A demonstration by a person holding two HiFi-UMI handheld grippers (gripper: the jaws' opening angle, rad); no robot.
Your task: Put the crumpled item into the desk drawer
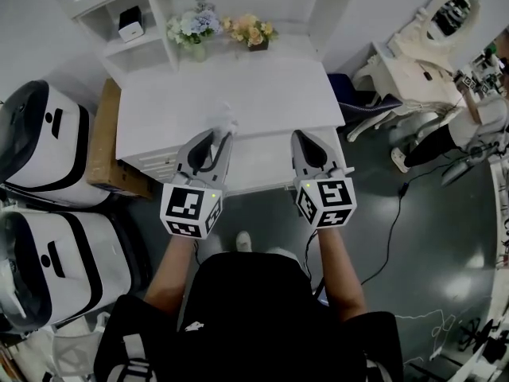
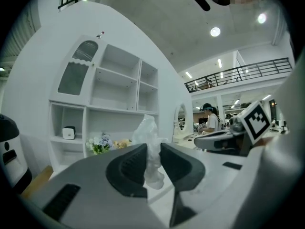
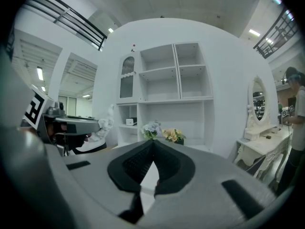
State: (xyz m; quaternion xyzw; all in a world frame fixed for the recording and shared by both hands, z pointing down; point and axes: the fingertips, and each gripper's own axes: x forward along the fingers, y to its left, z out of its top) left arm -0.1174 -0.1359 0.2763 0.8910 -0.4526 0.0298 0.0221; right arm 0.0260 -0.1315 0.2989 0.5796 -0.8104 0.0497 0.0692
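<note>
The left gripper (image 1: 216, 140) and right gripper (image 1: 306, 142) cover the front edge of the white desk (image 1: 238, 94) in the head view, so we cannot tell whether its drawer stands open. The crumpled item (image 2: 148, 142), a translucent white wad, is pinched between the left gripper's jaws above that edge; from overhead only its tip shows. The right gripper's jaws are pressed together at the tips, holding nothing. Two white-and-black machines (image 1: 36, 146) at the left are cut off by the frame. We count two grippers, one wad, two flower bunches (image 1: 193, 29) at the desk's back and one small white box (image 1: 130, 24) on a shelf.
</note>
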